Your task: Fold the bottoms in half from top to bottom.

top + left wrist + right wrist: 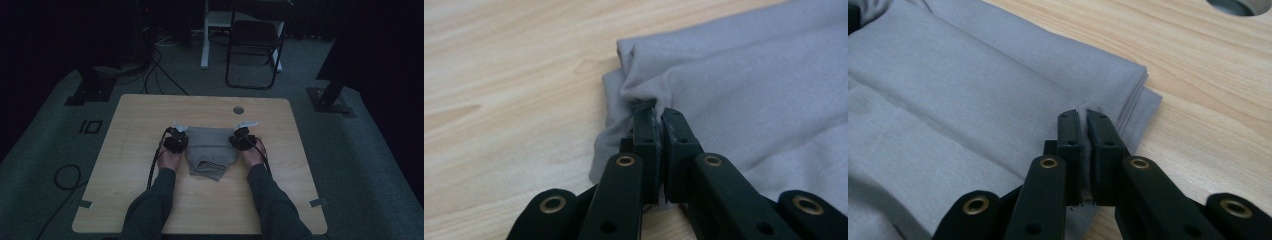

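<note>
Left gripper [658,114] is clamped on the grey cloth [210,150]: in left gripper view my jaws are pressed together w/ a bunched pinch of fabric at the tips, right at the cloth's corner, where the edge curls up off the wood. Right gripper [1083,116] likewise clamped, jaws together on the folded edge; several stacked layers show at that corner in right gripper view, lying flat on the table [135,150].

From high view I see the cloth folded, sitting mid-table between both grippers, left gripper at its left far corner, right at its right far corner. Near end of the cloth is a rolled, narrower fold pointing back toward the person's sleeves.

Room to move: bare wood on both sides of the cloth, wide strip ahead up to the far edge. Round cable hole [238,110] lies near the far edge, just beyond the right gripper, apart from the cloth. Folding chair [252,50] stands well beyond the table.
</note>
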